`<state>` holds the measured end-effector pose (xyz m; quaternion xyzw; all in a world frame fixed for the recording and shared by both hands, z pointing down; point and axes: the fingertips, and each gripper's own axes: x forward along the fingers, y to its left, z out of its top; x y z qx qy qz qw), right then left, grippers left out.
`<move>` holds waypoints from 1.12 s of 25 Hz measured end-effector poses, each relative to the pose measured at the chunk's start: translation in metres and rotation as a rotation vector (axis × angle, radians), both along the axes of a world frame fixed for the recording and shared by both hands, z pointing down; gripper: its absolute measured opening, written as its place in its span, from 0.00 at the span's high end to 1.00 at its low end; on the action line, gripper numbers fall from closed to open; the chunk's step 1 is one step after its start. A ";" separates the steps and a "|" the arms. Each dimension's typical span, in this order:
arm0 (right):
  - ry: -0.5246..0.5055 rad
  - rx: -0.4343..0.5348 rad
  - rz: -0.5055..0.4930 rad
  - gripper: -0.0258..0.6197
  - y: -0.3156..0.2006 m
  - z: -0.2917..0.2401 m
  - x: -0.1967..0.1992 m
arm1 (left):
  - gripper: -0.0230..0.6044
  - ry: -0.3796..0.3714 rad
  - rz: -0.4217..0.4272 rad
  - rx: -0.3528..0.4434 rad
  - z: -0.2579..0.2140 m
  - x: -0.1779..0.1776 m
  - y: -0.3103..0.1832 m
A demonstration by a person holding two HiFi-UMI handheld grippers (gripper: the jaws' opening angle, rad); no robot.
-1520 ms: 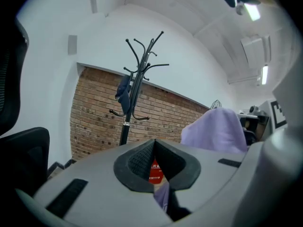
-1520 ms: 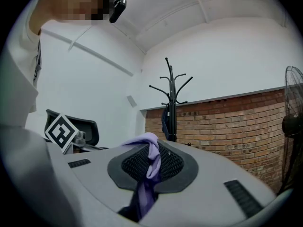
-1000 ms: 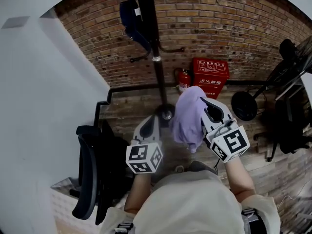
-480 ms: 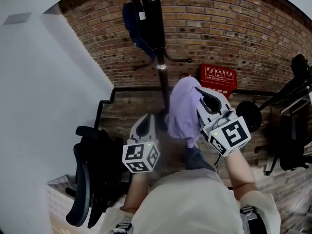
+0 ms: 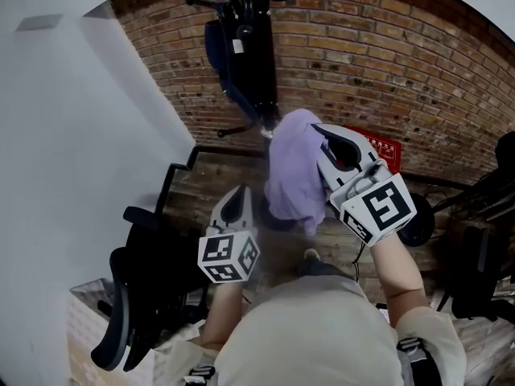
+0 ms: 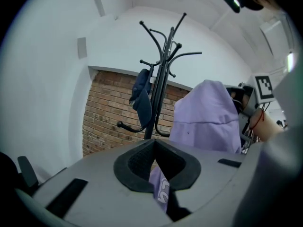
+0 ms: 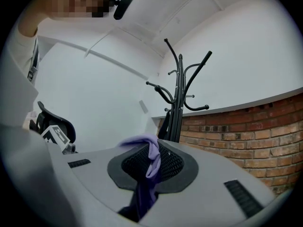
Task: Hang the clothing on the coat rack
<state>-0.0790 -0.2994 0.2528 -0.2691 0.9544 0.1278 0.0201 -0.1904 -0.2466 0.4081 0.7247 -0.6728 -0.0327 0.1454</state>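
The right tool [image 5: 326,139] is raised toward the rack [image 5: 256,47], its jaws nearly closed on a fold of the lilac garment [image 5: 291,167]. In the right gripper view that fold [image 7: 152,162] runs between the pads. The garment hangs in the air in front of the rack's pole, not yet on a hook.

The left tool [image 5: 239,195] sits lower, just beside the hem. In the left gripper view its jaws are together on a strip of lilac cloth that bears white print, too little of it showing to read.

A dark blue item [image 5: 233,55] with a small white tag hangs on the rack. A red box [image 5: 382,145] by the brick wall [image 5: 386,71] carries white characters, unreadable here.
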 end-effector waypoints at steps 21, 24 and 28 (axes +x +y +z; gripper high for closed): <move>0.007 0.188 -0.170 0.92 -0.105 -0.077 -0.017 | 0.96 -0.025 -0.196 0.008 -0.006 0.006 -0.057; 0.009 0.188 -0.163 0.92 -0.120 -0.075 -0.014 | 0.96 -0.022 -0.224 0.003 -0.004 0.005 -0.059; 0.029 0.164 -0.136 0.92 -0.144 -0.057 -0.008 | 0.96 -0.022 -0.265 -0.003 0.000 0.003 -0.061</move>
